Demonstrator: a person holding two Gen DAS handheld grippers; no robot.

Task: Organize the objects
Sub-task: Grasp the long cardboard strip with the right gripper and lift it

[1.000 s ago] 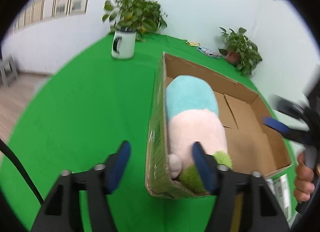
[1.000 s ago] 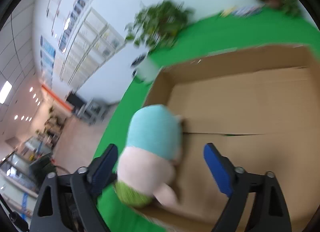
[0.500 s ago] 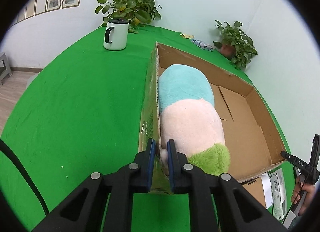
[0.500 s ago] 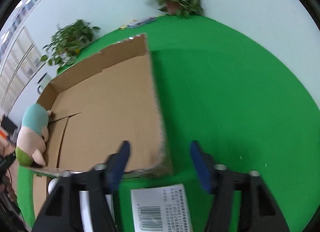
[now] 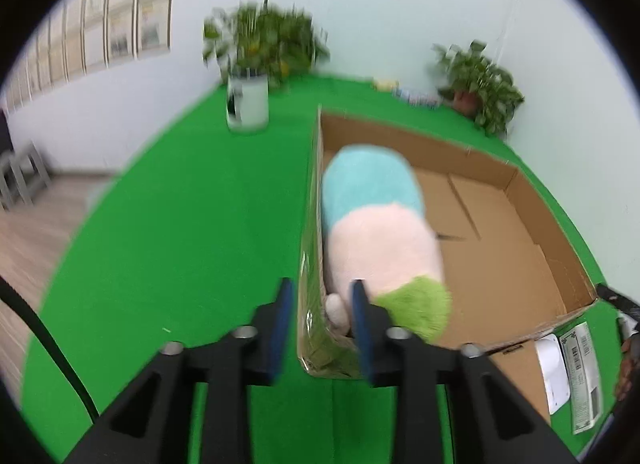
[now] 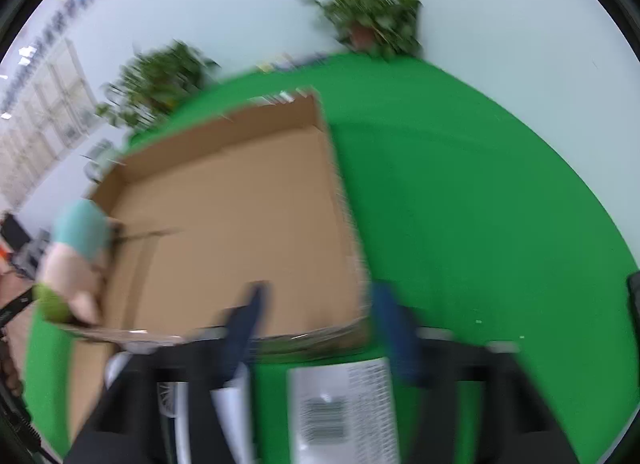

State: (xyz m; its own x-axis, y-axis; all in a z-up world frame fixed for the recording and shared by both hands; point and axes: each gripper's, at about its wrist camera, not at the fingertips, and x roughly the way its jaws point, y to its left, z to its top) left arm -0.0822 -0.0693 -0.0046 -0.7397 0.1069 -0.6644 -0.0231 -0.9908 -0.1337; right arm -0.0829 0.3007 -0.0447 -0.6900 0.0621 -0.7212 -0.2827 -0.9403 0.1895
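We hold the left gripper (image 5: 320,316) with its blue-padded black fingers parted and straddling the near left wall of the shallow brown corrugated cardboard box (image 5: 556,232), one finger outside the wall and the other inside, neither pad pressing it. Just beyond the inner finger lies the soft, capsule-shaped plush toy (image 5: 380,232), fuzzy and banded in teal at its far end, pale pink in the middle and lime green at the near end, with a small pink nub by the wall; it rests lengthwise inside the box along that left wall. The box sits on the smooth green cloth-covered table (image 5: 180,215), its floor showing folded flap seams. At the far left stands a white cylindrical mug (image 5: 247,109) before a leafy potted plant (image 5: 264,43), and a second leafy plant in a terracotta pot (image 5: 478,83) sits at the far right corner. The right gripper (image 6: 316,328) is blurred, its blue pads spread wide either side of the box's near right corner, holding nothing. Below it a white barcode label (image 6: 344,408) lies on a near flap.
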